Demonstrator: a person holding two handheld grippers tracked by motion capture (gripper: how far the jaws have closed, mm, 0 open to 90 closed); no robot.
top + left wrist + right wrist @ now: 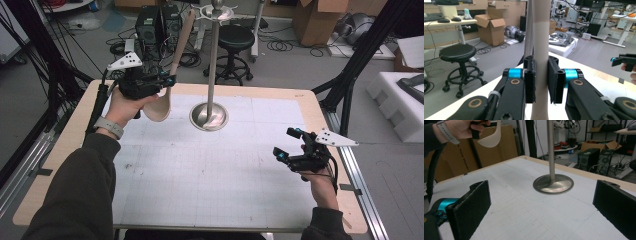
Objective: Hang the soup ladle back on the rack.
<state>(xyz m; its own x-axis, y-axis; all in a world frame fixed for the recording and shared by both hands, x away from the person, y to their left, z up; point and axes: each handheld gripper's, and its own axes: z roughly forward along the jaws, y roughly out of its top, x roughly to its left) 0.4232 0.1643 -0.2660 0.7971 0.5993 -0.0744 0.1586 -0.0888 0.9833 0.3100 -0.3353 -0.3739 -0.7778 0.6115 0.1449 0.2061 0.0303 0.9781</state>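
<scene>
Now left gripper (pixel 167 82) clamps beige ladle (pixel 159 106) handle, bowl empty; right gripper (pixel 286 144) released.

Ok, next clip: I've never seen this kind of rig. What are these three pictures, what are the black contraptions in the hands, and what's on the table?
No robot here: a person holds a hand-held two-jaw tool in each hand. The high view looks down from above the person's side of the table. The other two pictures come from cameras riding on each tool, looking along its black jaws.

On the white gridded table stands a tall metal stand with a round steel base.

The left tool is shut on the handle of a beige ladle-like spoon, lifted off the table with its bowl hanging down; the left gripper view shows the jaws pressed on the handle. The right tool is open, holding nothing, above the table's right side.
</scene>
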